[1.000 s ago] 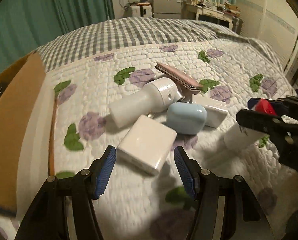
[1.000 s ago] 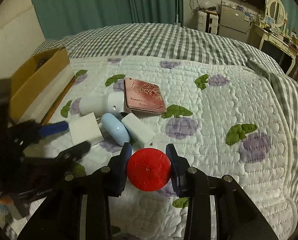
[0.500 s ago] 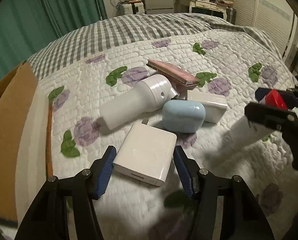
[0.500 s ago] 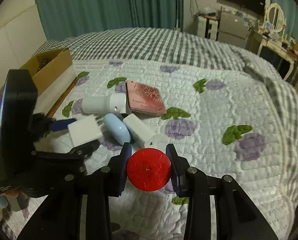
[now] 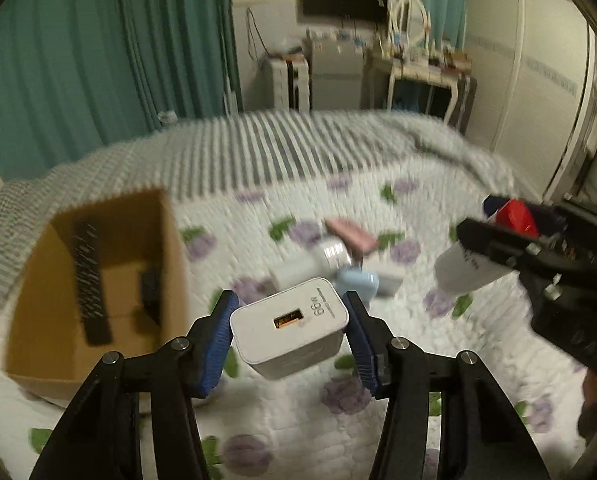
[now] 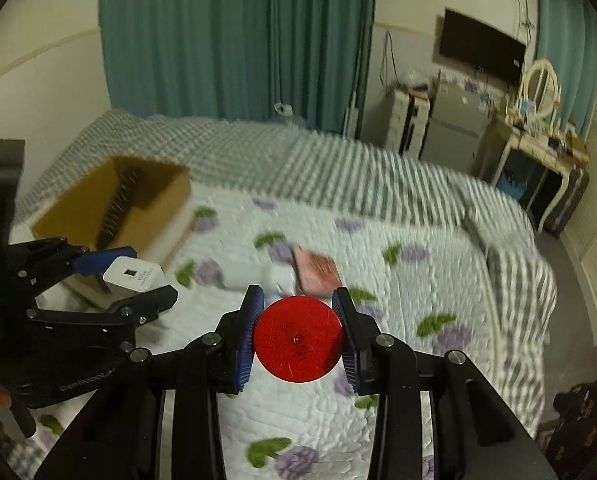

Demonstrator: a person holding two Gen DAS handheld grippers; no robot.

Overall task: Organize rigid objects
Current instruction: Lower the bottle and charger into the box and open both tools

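My left gripper (image 5: 290, 338) is shut on a white 66W charger block (image 5: 292, 330) and holds it in the air above the quilt; it also shows in the right wrist view (image 6: 132, 274). My right gripper (image 6: 298, 338) is shut on a white tube with a red cap (image 6: 298, 338), also lifted; the tube shows in the left wrist view (image 5: 470, 268). An open cardboard box (image 5: 98, 280) sits on the bed at the left, with a dark brush (image 5: 90, 280) inside. A white bottle (image 5: 314, 264), a pale blue case (image 5: 358, 284) and a pink case (image 5: 352, 236) lie on the quilt.
The bed has a white quilt with purple flowers (image 6: 418, 280) and a grey checked cover (image 6: 298, 160) behind. Green curtains, a dresser (image 6: 538, 152) and a wall TV stand at the back. The box also shows in the right wrist view (image 6: 114, 204).
My left gripper closed on the charger block and lifted it off the quilt. Both grippers rose and tilted up; the box has come into fuller view.
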